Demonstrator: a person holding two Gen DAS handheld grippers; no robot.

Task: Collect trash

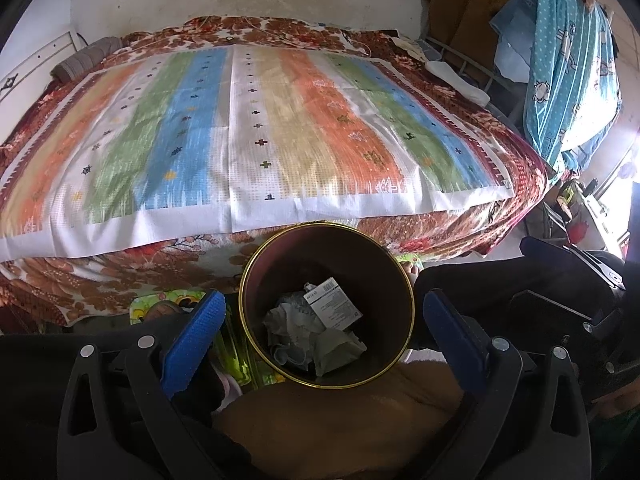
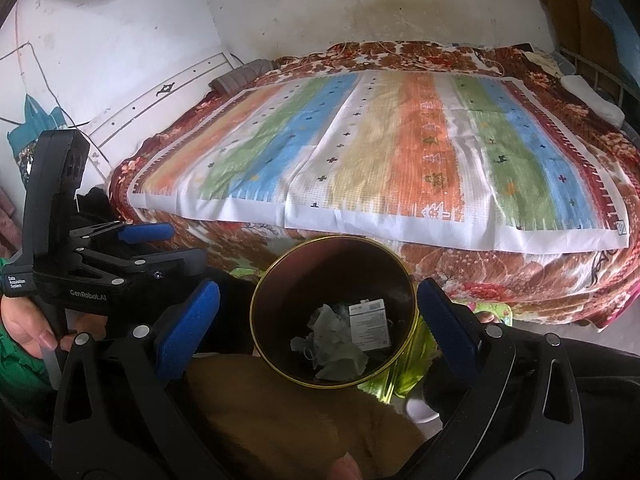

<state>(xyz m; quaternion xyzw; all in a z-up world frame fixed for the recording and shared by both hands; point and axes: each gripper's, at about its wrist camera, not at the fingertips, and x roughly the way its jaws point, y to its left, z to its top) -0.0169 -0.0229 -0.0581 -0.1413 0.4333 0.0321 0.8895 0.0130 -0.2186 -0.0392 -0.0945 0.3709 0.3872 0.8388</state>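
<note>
A dark round bin with a gold rim (image 1: 246,280) (image 2: 256,300) stands on the floor at the foot of the bed. Inside it lie crumpled pale wrappers (image 1: 316,340) (image 2: 336,344) and a white printed packet (image 1: 334,304) (image 2: 370,322). My left gripper (image 1: 320,320) hangs open above the bin, blue pads on either side of the rim, nothing between them. My right gripper (image 2: 320,320) is likewise open over the bin and holds nothing. In the right wrist view the left gripper (image 2: 148,236) shows at the left, held by a hand (image 2: 24,328).
A bed with a striped cloth (image 1: 248,132) (image 2: 380,152) over a floral blanket (image 1: 100,280) (image 2: 500,268) fills the view beyond the bin. A brown cushion (image 1: 340,420) (image 2: 288,412) lies just below the grippers. A colourful mat (image 1: 168,300) (image 2: 404,380) covers the floor beside the bin. Hanging clothes (image 1: 568,60) crowd the right side.
</note>
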